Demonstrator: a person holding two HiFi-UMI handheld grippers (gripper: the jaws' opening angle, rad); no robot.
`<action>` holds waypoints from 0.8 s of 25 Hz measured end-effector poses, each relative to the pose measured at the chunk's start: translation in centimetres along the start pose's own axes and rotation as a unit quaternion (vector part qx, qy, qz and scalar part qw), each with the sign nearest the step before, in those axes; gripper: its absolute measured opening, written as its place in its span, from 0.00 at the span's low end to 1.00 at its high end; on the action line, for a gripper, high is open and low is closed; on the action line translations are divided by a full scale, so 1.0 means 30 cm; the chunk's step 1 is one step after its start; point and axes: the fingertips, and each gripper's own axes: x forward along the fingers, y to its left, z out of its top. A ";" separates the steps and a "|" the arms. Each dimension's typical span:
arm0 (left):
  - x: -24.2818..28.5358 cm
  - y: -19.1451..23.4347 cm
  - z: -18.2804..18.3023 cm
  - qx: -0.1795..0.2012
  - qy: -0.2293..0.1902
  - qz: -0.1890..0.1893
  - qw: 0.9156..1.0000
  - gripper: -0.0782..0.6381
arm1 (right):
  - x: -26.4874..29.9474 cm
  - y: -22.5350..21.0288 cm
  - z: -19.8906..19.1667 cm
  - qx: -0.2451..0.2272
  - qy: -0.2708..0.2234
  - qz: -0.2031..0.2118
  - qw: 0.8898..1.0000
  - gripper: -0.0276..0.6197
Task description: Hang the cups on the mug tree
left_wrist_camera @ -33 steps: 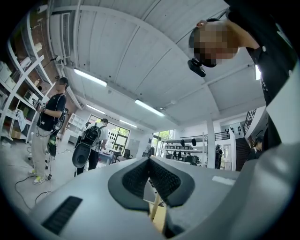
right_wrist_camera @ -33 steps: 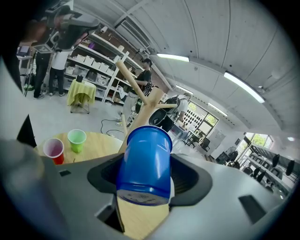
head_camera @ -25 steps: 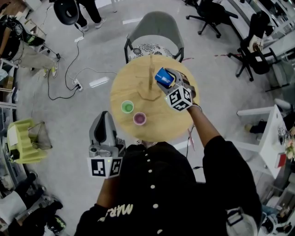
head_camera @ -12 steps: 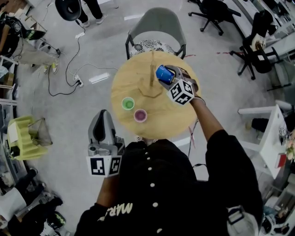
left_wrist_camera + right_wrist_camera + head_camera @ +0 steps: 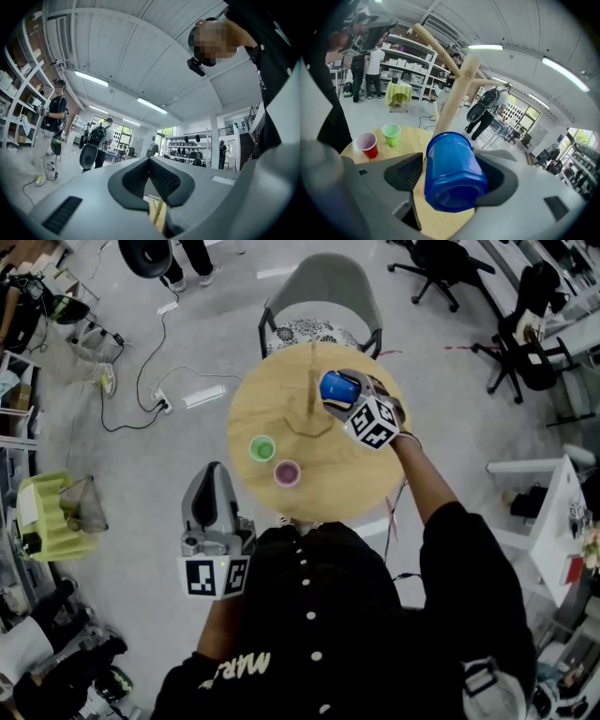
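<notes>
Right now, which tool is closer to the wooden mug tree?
Right. The right tool is beside the wooden mug tree over the round wooden table; its jaws have just been opening around the blue plastic cup. The left tool hangs off the table's near edge, shut.

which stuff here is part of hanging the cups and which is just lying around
Job: blue cup, mug tree, green cup, red cup, round table.
Lying about: grey chair, power strip, yellow-green crate.
</notes>
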 end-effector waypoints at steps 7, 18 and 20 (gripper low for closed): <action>0.004 -0.008 -0.011 -0.001 0.001 -0.003 1.000 0.10 | -0.019 -0.011 0.005 0.010 -0.013 -0.017 1.000 0.65; 0.048 -0.049 0.025 0.028 -0.012 -0.028 0.999 0.10 | -0.263 -0.077 0.089 0.124 -0.094 -0.090 0.984 0.65; 0.054 -0.048 0.029 0.029 -0.014 -0.030 0.999 0.10 | -0.330 -0.082 0.117 0.156 -0.121 -0.106 0.975 0.65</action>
